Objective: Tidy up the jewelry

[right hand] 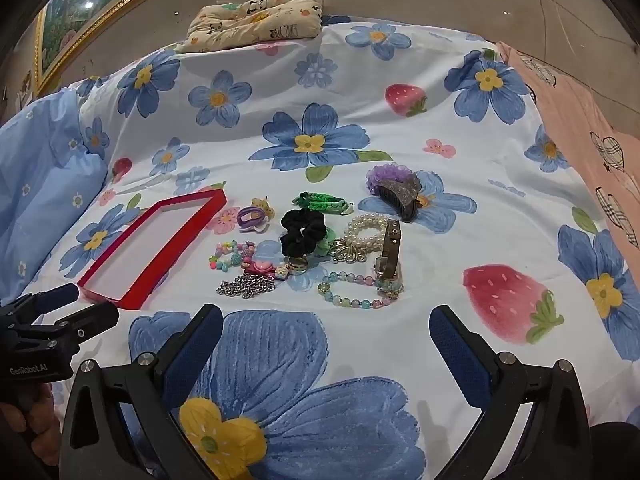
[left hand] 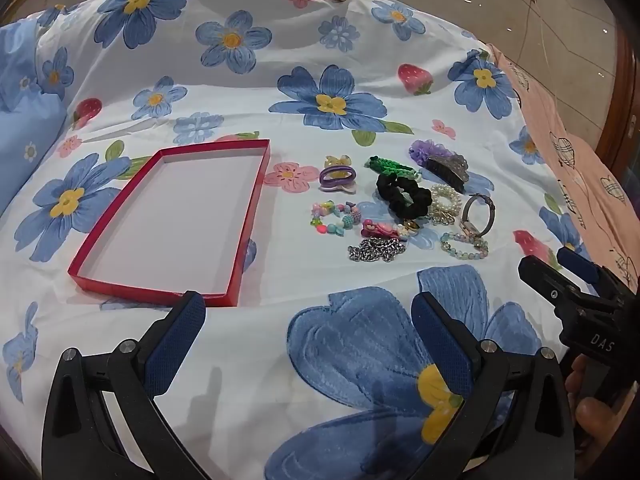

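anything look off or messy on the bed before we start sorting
Nothing damaged. The red tray is bare inside, and the jewelry sits heaped beside it: the black scrunchie overlaps a green one, and the watch lies across the pastel bead bracelet.

Black grippers [left hand: 308, 340], blue ribbed pads, silver screws

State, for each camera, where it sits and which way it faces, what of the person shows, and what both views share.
Left wrist: on the left gripper, facing down over the bed at the red tray; the right gripper and a hand show.
Right wrist: on the right gripper, facing the jewelry, the black scrunchie central; the left gripper shows.
Shared: tray, jewelry, floral sheet.
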`<state>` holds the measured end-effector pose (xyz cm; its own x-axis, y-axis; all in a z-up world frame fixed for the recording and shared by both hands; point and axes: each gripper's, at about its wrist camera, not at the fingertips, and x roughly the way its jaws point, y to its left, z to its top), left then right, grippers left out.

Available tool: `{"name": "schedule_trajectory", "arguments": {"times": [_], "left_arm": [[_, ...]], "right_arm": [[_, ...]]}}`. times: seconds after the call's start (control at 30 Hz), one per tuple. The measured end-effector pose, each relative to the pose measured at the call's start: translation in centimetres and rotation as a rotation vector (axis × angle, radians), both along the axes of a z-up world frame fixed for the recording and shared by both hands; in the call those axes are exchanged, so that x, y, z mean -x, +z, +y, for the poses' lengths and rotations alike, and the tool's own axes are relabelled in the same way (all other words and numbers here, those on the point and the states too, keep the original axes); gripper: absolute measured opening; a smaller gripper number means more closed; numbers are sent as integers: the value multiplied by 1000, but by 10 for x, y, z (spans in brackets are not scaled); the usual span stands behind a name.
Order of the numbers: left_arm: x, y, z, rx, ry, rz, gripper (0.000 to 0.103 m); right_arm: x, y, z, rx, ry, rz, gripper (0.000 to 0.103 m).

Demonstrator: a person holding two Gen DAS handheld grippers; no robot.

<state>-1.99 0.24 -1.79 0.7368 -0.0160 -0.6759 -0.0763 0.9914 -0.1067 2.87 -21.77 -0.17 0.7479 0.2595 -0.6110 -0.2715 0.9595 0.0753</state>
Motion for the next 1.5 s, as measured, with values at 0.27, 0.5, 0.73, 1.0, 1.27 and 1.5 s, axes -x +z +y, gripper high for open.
{"name": "schedule_trajectory", "arguments": {"times": [0.27, 0.5, 0.73, 1.0, 1.27, 1.5], "left_arm": [[0, 0, -1, -1, 2, -1, 103], [0, 0, -1, -2, 0, 0, 103], [0, 0, -1, -2, 1, -2, 103], [-2, 0, 0, -2, 5, 3, 103], [-13, 0, 4, -7, 2, 18, 103], [-29, -1, 8, -2, -11, 29, 103]], "right_arm": [[1, 4, 0, -11, 5, -4, 103], [0, 5, 0, -8, 3, -26, 103], [-1, 3, 1, -16, 5, 4, 103], [-3, 0, 1, -23, 10, 5, 103], [-6, -1, -1, -79, 21, 65, 103], [-19, 4, -3, -137, 53, 107, 103]]}}
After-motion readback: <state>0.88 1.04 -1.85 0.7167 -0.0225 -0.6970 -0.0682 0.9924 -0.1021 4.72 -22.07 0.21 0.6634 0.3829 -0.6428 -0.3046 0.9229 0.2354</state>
